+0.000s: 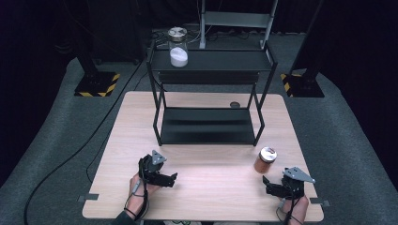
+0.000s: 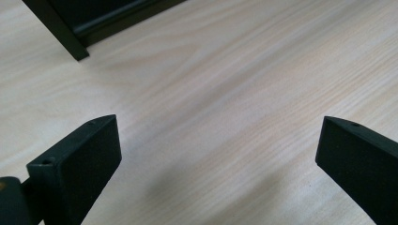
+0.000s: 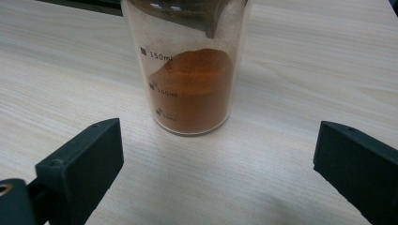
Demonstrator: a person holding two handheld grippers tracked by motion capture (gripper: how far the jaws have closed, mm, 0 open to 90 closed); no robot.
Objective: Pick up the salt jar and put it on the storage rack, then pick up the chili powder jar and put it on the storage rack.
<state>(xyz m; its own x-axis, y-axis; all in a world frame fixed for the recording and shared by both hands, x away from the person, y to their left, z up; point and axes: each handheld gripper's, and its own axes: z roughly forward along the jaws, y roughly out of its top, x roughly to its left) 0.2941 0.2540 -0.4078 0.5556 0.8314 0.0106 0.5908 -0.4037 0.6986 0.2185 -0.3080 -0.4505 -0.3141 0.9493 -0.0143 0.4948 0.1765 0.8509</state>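
I'm lining up my right claw (image 3: 218, 164), wide open, just short of the jar (image 3: 190, 79) w/ orange powder. Next: push fwd, squeeze. Left claw (image 2: 218, 159) open too, idle left of jar.

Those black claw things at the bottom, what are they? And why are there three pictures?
They are grippers, like big tweezers, and a person holds one in each hand. The high view looks down on the wooden table with the left gripper and the right gripper. The other two pictures come from small cameras riding on each gripper. Both grippers are open and hold nothing. The right one faces a jar of orange powder standing on the table. A black shelf stands behind, with a jar of white powder on top.
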